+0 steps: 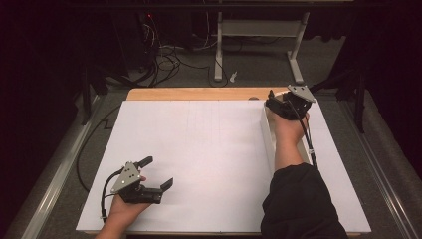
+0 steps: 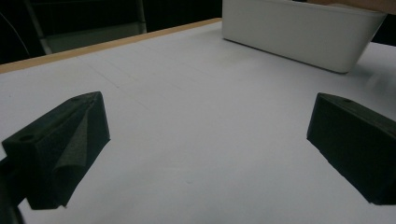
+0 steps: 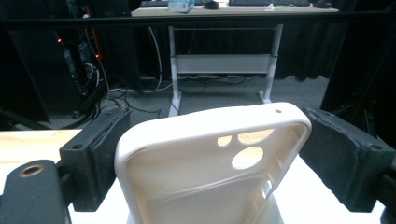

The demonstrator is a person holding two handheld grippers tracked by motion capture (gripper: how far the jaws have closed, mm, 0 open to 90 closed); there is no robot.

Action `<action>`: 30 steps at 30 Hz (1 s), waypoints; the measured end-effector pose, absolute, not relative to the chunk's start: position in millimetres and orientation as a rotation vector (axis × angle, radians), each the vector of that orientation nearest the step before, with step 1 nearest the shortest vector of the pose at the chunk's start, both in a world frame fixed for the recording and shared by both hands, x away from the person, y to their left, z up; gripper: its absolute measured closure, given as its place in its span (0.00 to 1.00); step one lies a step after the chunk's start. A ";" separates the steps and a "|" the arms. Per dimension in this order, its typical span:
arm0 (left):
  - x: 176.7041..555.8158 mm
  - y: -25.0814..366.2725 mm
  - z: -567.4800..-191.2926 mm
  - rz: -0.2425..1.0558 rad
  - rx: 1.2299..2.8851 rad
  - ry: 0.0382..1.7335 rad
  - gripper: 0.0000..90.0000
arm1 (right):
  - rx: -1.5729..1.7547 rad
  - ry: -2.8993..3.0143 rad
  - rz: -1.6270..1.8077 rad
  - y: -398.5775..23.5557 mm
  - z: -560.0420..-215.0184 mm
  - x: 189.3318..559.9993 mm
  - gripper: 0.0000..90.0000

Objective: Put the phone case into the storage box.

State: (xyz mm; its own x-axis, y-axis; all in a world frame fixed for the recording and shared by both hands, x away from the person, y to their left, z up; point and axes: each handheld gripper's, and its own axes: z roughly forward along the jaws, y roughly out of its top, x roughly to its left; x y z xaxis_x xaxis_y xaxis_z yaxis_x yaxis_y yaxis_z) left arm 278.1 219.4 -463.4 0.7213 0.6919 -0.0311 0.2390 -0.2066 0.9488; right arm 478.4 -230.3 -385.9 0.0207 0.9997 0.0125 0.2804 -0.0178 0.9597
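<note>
High view: left gripper (image 1: 158, 172) found at 7 o'clock on the white sheet (image 1: 209, 159), held in a hand (image 1: 124, 209) entering from the bottom edge. Jaws standing wide apart, nothing between them, tips pointing toward 2 o'clock. Right gripper (image 1: 276, 102) found at 1 o'clock, at the far end of a long white bin (image 1: 267, 134), carried by a hand (image 1: 288, 127) on a dark-sleeved forearm (image 1: 298, 199) (cable trailing back along the sleeve). Wooden table edge (image 1: 199, 93) exposed at 12 o'clock beyond the sheet. Tangle of floor cables (image 1: 164, 62) observed at 11 o'clock past the table.

Left gripper view: both black pads far apart over bare sheet, gripping nothing. Bin seen at 1 o'clock, well apart from the jaws.

Right gripper view: white phone case (image 3: 187, 182) upright between the jaws, leaning slightly, open side toward the camera, camera cut-outs at its upper right. Pads lying against both long edges; case gripped. Lower end of the case cut off by the frame, so seating in the bin not confirmed. White-legged desk (image 3: 224, 63) recorded at 12 o'clock in the background.
</note>
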 end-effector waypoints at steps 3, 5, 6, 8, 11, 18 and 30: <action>278.0 219.1 -463.4 0.489 1.773 0.734 0.00 | 1.451 1.372 1.062 -230.5 -385.9 479.4 0.14; 278.2 218.8 -463.6 0.487 1.774 0.734 0.00 | 1.458 1.361 1.062 -230.4 -386.0 480.1 0.14; 278.3 218.6 -463.7 0.487 1.774 0.734 0.01 | 1.461 1.355 1.060 -229.9 -386.1 480.5 0.14; 278.2 218.2 -463.8 0.485 1.775 0.733 0.00 | 1.459 1.355 1.052 -228.2 -386.0 481.5 0.14; 278.1 217.9 -463.8 0.485 1.776 0.732 0.01 | 1.448 1.364 1.014 -223.0 -384.5 484.4 0.14; 278.4 218.3 -464.1 0.481 1.776 0.731 0.01 | 1.435 1.338 1.010 -218.8 -384.0 487.7 0.14; 279.0 218.4 -464.4 0.478 1.776 0.729 0.01 | 1.448 1.355 1.049 -224.8 -386.1 490.1 0.14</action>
